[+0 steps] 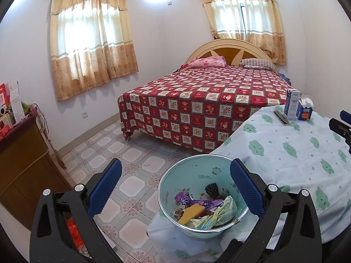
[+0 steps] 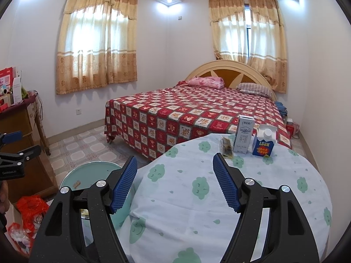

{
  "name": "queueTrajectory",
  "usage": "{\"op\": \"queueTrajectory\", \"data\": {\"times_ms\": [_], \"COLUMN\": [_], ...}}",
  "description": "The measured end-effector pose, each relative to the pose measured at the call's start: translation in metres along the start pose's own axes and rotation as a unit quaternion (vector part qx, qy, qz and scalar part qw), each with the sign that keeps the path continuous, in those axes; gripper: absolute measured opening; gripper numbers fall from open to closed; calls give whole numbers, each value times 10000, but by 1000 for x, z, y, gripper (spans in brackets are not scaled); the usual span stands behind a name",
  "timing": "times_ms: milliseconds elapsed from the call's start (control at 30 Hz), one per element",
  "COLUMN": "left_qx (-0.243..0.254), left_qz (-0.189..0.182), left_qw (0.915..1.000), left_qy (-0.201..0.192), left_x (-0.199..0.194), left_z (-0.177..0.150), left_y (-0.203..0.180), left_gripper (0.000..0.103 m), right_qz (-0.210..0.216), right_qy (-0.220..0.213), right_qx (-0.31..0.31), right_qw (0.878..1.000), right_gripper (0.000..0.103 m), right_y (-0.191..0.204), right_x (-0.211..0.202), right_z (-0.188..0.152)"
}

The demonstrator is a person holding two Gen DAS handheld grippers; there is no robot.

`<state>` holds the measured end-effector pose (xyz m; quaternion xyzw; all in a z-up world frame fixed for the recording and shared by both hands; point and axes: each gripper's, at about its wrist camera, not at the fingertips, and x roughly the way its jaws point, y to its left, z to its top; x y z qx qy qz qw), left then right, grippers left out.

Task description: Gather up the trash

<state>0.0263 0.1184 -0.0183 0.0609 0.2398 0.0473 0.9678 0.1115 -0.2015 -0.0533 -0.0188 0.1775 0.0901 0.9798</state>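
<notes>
Both grippers were up over the round table [image 2: 219, 208] with its cloud-print cloth. The left gripper [image 1: 175, 182] stood with its blue pads wide apart, nothing pinched, framing the pale green basin [image 1: 169, 182] that sat at the table's near left edge. Inside that basin lay the collected trash: a purple wrapper [image 1: 197, 202], a yellow piece [image 1: 190, 212], a crumpled printed bag [image 1: 219, 212] and a dark ridged scrap [image 1: 212, 189]. The right gripper [image 2: 174, 174] was spread wide too, its jaws empty, with bare cloth between them. Still out on the table's far edge were three items close together: a tall white-and-blue milk carton [image 2: 244, 137], a shorter blue carton with a white cap [image 2: 264, 145] just to its right, and a dark flat wrapper [image 2: 226, 145] lying on the cloth just left of the tall carton. Beyond the table stood the bed [image 2: 197, 114] under its red patchwork cover.
</notes>
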Motion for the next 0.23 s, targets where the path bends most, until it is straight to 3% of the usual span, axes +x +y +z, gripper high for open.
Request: {"op": "queueTrajectory", "data": {"times_ms": [100, 233], "left_qx": [-48, -147], "left_qz": [-31, -137], "left_qw": [10000, 9997], "left_qy": [37, 140], "left_x": [1, 7], "left_z": [1, -1], "left_y": [3, 7], "left_gripper": [97, 97], "right_qz": [-155, -823], "right_qy": [225, 985], "right_qx": [267, 649], "right_qw": [9993, 9896], "right_gripper": [78, 79], "right_y": [-22, -90], "right_x": [13, 55], "right_z": [-5, -17]}}
